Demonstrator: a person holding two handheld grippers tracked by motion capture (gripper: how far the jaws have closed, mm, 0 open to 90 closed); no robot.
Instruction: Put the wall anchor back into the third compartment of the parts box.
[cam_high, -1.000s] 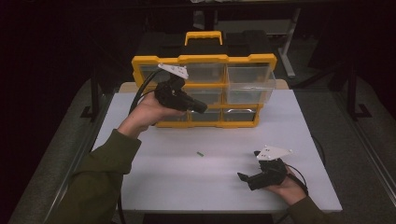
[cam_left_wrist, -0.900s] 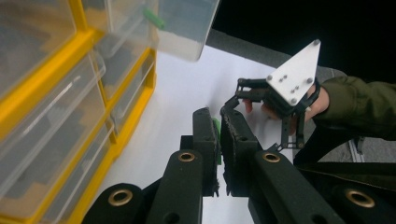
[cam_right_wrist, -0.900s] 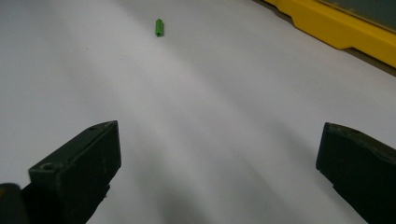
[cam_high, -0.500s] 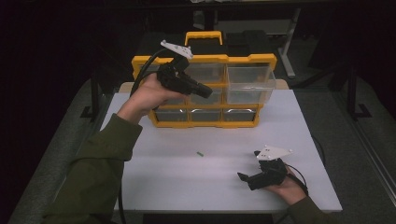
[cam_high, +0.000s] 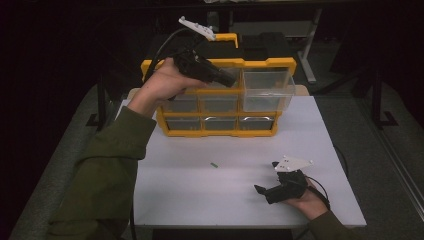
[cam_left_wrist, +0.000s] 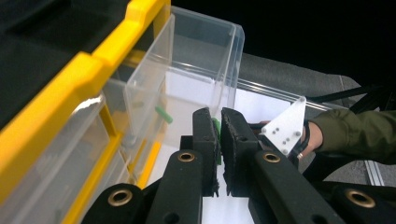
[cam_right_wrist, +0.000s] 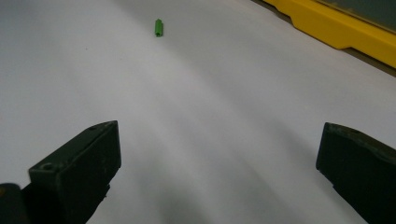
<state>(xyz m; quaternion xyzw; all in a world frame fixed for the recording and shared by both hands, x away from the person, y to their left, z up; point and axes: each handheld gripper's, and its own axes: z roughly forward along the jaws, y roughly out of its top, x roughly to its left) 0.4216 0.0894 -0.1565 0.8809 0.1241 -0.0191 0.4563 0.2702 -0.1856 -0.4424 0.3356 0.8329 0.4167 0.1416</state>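
Note:
A yellow organizer (cam_high: 260, 64) with clear drawers stands at the back of the white table (cam_high: 325, 130). Its top right drawer (cam_high: 265, 90) is pulled out. My left gripper (cam_high: 227, 80) hovers at the organizer's top row, pointing right toward that drawer. In the left gripper view the left gripper (cam_left_wrist: 219, 135) is shut on a small green piece (cam_left_wrist: 216, 127), just in front of the clear drawer (cam_left_wrist: 201, 70). A second green piece (cam_left_wrist: 163, 114) shows at the drawer's wall. My right gripper (cam_high: 261, 190) rests open on the table at the front right. Another green piece (cam_high: 214, 164) (cam_right_wrist: 159, 28) lies loose ahead of it.
The organizer's yellow base (cam_right_wrist: 336, 28) runs along the far side of the right gripper view. A yellow handle (cam_high: 227, 37) tops the organizer. White table surface stretches between the organizer and the front edge. Dark floor and metal frames surround the table.
My left hand has risen from the organizer's middle row to its top row, still shut on the green piece. The right hand and the loose green piece have stayed put.

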